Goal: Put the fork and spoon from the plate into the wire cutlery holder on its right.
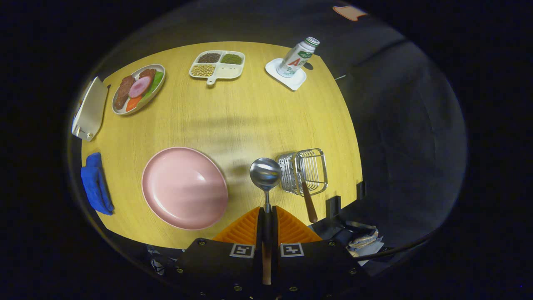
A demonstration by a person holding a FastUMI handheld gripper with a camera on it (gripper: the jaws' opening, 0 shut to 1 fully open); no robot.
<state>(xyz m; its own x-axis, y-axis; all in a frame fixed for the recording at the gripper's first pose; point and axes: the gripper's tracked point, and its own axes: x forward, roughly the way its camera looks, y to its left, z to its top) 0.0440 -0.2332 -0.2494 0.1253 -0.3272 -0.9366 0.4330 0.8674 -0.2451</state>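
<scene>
Between the closed tongs (267,216), the spoon (265,173) juts ahead.

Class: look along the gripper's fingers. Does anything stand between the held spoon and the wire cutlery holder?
Nothing visible does. The orange-fingered gripper grips the wooden-handled steel spoon; the wire cutlery holder, with a wooden-handled utensil in it, stands just right of the bowl.

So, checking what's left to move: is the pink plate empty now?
Empty: the pink plate shows only bare surface. The spoon is clamped in the gripper; a wooden-handled utensil already stands in the wire holder.
</scene>
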